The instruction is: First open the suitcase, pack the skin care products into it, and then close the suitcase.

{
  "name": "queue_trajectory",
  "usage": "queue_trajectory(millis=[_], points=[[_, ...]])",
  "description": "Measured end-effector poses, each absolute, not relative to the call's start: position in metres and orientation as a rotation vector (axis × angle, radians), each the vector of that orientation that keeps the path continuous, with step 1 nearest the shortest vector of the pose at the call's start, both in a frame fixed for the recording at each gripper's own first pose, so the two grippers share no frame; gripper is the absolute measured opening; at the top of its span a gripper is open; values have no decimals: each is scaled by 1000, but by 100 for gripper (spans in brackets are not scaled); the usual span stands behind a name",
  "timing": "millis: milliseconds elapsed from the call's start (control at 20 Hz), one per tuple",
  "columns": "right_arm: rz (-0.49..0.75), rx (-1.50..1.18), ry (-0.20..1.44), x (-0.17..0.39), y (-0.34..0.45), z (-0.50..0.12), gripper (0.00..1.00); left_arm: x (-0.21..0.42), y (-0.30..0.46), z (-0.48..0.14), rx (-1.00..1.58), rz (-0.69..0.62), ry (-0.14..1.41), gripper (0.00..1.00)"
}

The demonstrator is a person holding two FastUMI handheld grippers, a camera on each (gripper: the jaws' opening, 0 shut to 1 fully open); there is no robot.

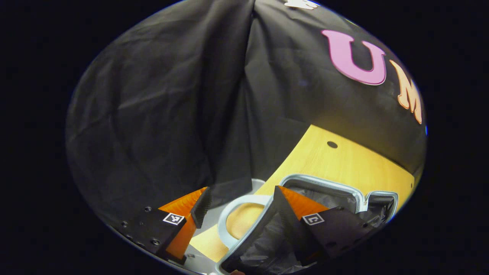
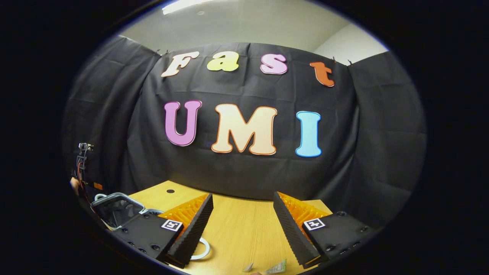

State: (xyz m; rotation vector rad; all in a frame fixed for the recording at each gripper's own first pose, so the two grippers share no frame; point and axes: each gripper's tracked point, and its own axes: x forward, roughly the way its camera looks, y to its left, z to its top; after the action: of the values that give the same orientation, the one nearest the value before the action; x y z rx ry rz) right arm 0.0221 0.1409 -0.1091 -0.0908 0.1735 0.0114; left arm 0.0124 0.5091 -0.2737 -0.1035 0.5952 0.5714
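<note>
- left hand-held gripper [image 1: 240,208] wide, straddling the open grey-rimmed, dark-lined suitcase [image 1: 324,183]'s edge.
- right hand-held gripper [image 2: 242,225] wide, empty; suitcase lies to its left.

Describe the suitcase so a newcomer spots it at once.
On the light wooden table, look to its left end by the black cloth wall. The small silver-rimmed suitcase lies there with its dark lining showing; a pale loop handle is at one end.

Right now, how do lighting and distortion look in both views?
Left gripper view: dim, a bright patch on the table, the suitcase rim bowed by the fisheye. Right gripper view: evenly lit, table sharp, ceiling light glaring, edges curved.
</note>
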Motion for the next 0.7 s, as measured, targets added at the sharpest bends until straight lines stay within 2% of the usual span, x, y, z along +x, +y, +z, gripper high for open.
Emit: queue_trajectory(millis=[250, 700], points=[[-3, -103, 125, 27, 101, -96, 99, 24, 434, -207, -91, 489, 468, 96], [12, -94, 89, 17, 42, -84, 99, 51, 274, -116, -31, 292, 270, 94]])
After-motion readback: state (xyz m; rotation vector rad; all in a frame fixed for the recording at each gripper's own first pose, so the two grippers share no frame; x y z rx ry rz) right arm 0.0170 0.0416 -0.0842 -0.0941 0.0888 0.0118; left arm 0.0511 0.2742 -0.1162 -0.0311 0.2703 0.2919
